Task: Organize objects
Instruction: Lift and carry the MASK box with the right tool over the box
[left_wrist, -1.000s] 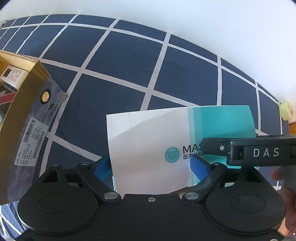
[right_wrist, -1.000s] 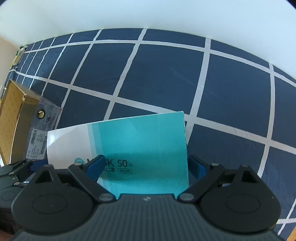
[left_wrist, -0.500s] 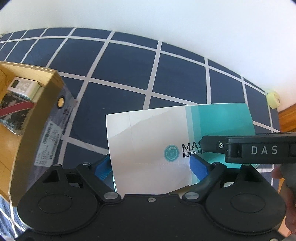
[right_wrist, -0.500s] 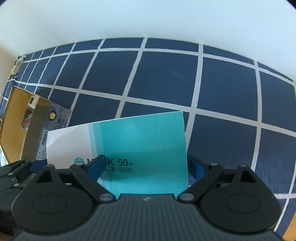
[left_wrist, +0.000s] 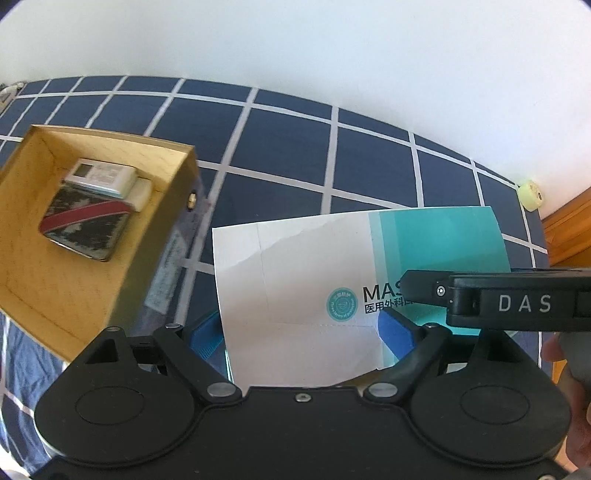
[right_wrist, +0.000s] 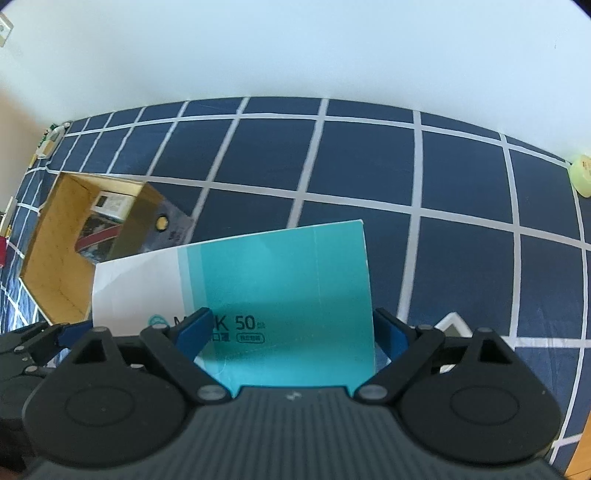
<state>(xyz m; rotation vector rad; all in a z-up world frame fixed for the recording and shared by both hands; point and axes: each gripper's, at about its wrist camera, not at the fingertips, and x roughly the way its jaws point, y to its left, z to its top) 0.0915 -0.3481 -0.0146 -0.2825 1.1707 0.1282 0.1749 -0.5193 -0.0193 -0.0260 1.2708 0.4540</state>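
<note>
Checked bedsheet (right_wrist: 332, 166) fills both views. Open cardboard box (left_wrist: 110, 236) at left holds a dark tin (left_wrist: 86, 230) and a white device (left_wrist: 101, 177). Mask box (left_wrist: 295, 280) is held above the sheet. Left gripper (left_wrist: 301, 332) clamps its white end, right gripper (right_wrist: 291, 332) its teal end, jaws just closing; both point steeply down. A thumb (left_wrist: 552, 347) shows only in the left view.

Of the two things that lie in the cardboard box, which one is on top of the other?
The small white device with a little screen is on top. It rests on the far edge of the dark tin with the red stripe, inside the cardboard box.
</note>
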